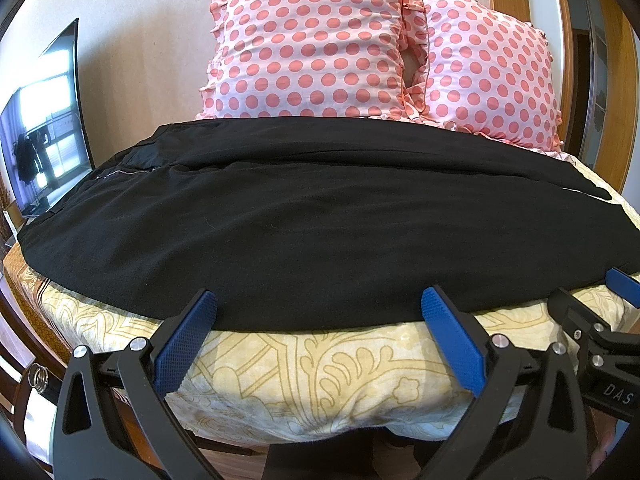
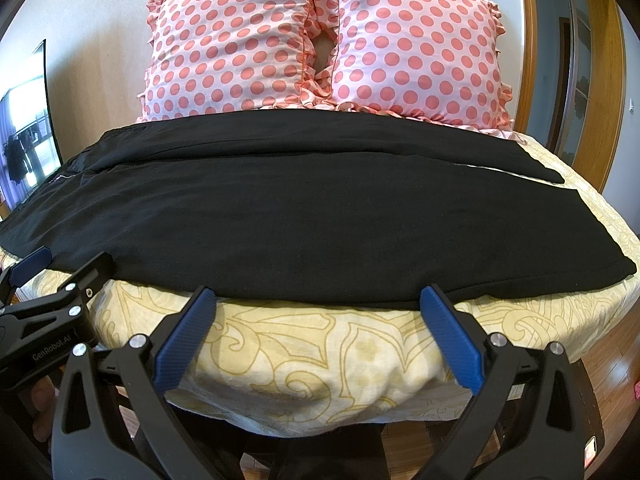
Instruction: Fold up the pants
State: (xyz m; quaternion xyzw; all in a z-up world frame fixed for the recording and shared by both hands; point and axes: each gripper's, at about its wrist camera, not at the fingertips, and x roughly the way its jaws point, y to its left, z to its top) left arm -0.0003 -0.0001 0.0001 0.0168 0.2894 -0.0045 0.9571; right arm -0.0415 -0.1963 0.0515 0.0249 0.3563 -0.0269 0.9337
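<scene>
- The black pants lie flat across the bed, stretched from side to side, with 1 leg lying next to the other.
- A thin line of light shows between the 2 legs on the right side.
- A small silver zipper shows near the left end of the pants, in the left wrist view.
- The near edge of the pants runs along the front of the yellow patterned sheet.
- 2 pink pillows with red dots stand behind the pants, against the wall.
- The left gripper sits low at the bed's front edge, jaws spread wide and holding nothing; its blue tips reach the near edge of the pants.
- The right gripper sits the same way, jaws wide apart and empty, blue tips at the edge of the pants.
- The 2 grippers are side by side, each seen at the edge of the other's view.
- The right wrist view shows the right leg end of the pants; the left wrist view shows more of the TV.
</scene>
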